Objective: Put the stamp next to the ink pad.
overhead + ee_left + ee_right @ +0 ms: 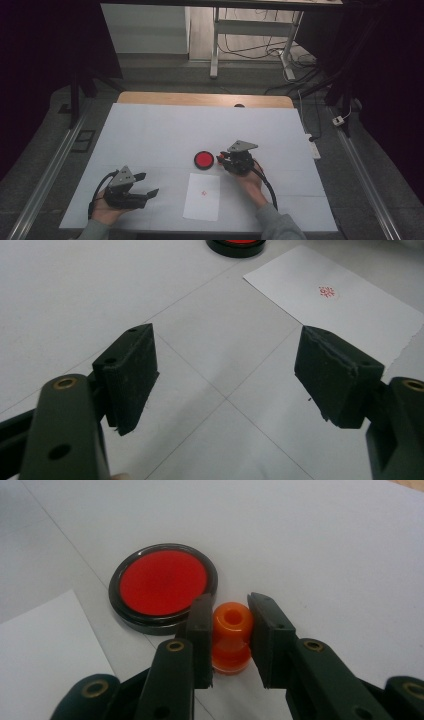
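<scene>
A glossy orange plastic stamp (pixel 231 637) stands by a shiny black-rimmed ink pad (pixel 163 586); the paper (pixel 334 302) looks matt.

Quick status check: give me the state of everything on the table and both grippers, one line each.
Ink pad: lid off, red pad exposed, flat on the table.
Orange stamp: upright on the table beside the ink pad, between the right gripper's jaws.
Sheet of paper: lying flat, one red stamp mark on it.
Right gripper: jaws set against the stamp.
Left gripper: open, empty, above the table.

White sheet (pixel 202 197) (small red stamp mark) near table (pixel 150 135) front edge.
</scene>
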Motion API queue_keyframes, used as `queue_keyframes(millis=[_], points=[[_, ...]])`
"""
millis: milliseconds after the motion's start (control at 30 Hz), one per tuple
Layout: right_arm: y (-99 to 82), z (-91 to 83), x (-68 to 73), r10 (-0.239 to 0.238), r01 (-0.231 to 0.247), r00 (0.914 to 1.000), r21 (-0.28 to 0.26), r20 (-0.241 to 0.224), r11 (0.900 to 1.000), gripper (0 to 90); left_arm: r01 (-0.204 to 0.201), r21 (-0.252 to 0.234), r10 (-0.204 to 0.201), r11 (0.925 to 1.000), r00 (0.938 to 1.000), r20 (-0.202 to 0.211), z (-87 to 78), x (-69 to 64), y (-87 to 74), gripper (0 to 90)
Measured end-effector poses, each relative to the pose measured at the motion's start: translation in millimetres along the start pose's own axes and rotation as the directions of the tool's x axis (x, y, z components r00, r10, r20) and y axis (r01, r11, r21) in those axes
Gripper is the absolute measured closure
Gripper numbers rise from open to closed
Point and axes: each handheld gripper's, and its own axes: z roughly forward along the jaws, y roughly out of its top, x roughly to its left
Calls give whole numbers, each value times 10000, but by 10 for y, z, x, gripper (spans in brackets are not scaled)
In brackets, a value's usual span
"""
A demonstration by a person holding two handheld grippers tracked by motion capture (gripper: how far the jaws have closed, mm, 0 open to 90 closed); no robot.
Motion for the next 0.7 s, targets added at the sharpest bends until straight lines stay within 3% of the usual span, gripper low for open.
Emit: queue_keyframes(millis=[133,367,700], points=[[-4,5,-5,66,-66,10000,-38,-7,10000,659,-1,-5,1,10000,10000,-7,-1,0,0,254],[20,-57,-8,185,-181,9998,-352,107,9992,489,32,-36,-33,10000,10000,-38,-8,6,-1,253],[49,-298,9,31,-34,10000,-780,-38,9970,447,129,-26,-129,9999,9999,-52,-3,30,-13,254]])
